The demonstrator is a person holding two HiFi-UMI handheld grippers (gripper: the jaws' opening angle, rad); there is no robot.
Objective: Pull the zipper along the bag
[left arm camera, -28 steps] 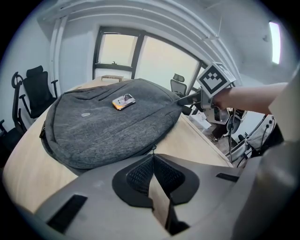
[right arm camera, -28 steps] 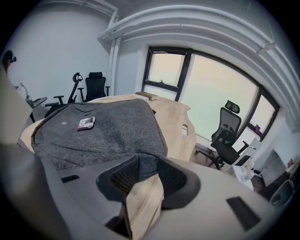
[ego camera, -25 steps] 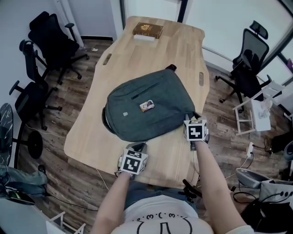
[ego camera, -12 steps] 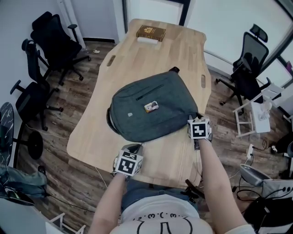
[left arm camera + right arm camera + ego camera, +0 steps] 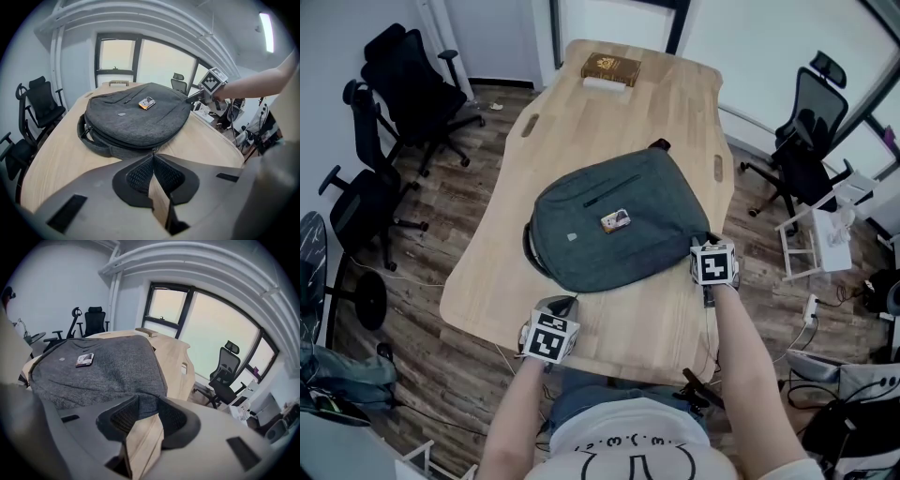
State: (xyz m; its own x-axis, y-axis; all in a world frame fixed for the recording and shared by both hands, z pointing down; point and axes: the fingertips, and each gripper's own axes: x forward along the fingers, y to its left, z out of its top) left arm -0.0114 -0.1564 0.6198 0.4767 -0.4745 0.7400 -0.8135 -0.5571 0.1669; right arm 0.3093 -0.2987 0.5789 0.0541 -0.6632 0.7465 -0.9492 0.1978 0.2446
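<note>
I'm looking into an office meeting room: a long wooden worktop (image 5: 675, 112) with cable slots (image 5: 530, 125) cut into it. Black swivel chairs (image 5: 403, 75) stand left of the worktop and a mesh-backed office chair (image 5: 811, 122) right of it, with tall windows (image 5: 140, 61) beyond its far end and plank floor (image 5: 441, 216) beneath.

No text or label can be read anywhere.

Left claw (image 5: 153, 154), right claw (image 5: 143, 401), both clamped
</note>
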